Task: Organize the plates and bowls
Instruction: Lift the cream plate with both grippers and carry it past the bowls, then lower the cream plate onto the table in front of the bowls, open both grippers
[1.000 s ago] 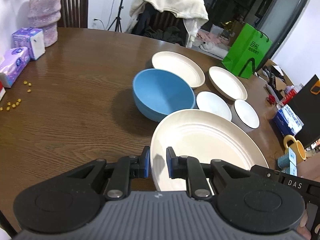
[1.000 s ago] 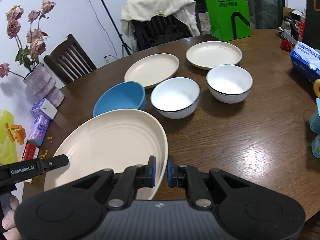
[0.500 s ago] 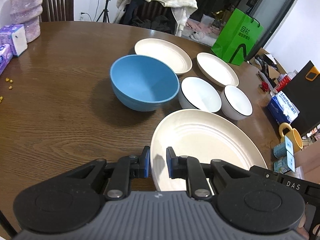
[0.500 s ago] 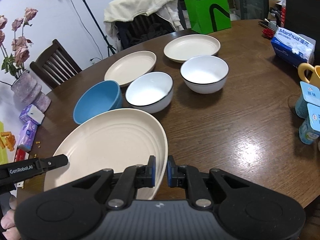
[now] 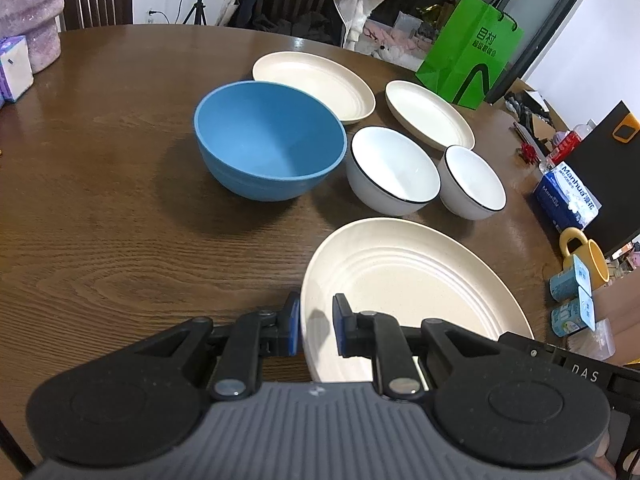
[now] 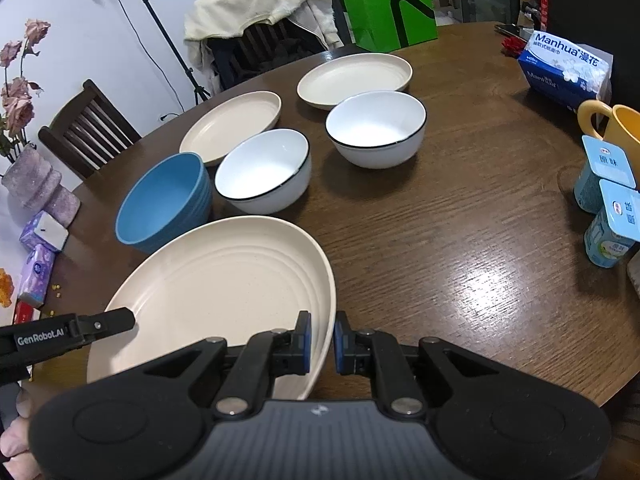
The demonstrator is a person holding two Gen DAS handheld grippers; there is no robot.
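A large cream plate (image 5: 408, 280) (image 6: 224, 280) is carried between both grippers, low over the table's near side. My left gripper (image 5: 316, 316) is shut on its left rim. My right gripper (image 6: 320, 334) is shut on its right rim. Just beyond the plate stand a blue bowl (image 5: 268, 140) (image 6: 160, 200) and two white bowls with black rims (image 5: 390, 168) (image 5: 472, 184). Two smaller cream plates (image 5: 316, 80) (image 5: 428, 114) lie behind the bowls. I cannot tell whether the held plate touches the table.
A green paper bag (image 5: 468, 68) stands at the far edge. On the right are a blue tissue box (image 6: 564, 64), a yellow mug (image 6: 620, 128) and yogurt cups (image 6: 608, 200). On the left are a pink vase (image 6: 36, 184) and tissue packs (image 6: 38, 256).
Both grippers have sunk and moved forward together with the large plate still held. The bowls and small plates now appear nearer and larger.
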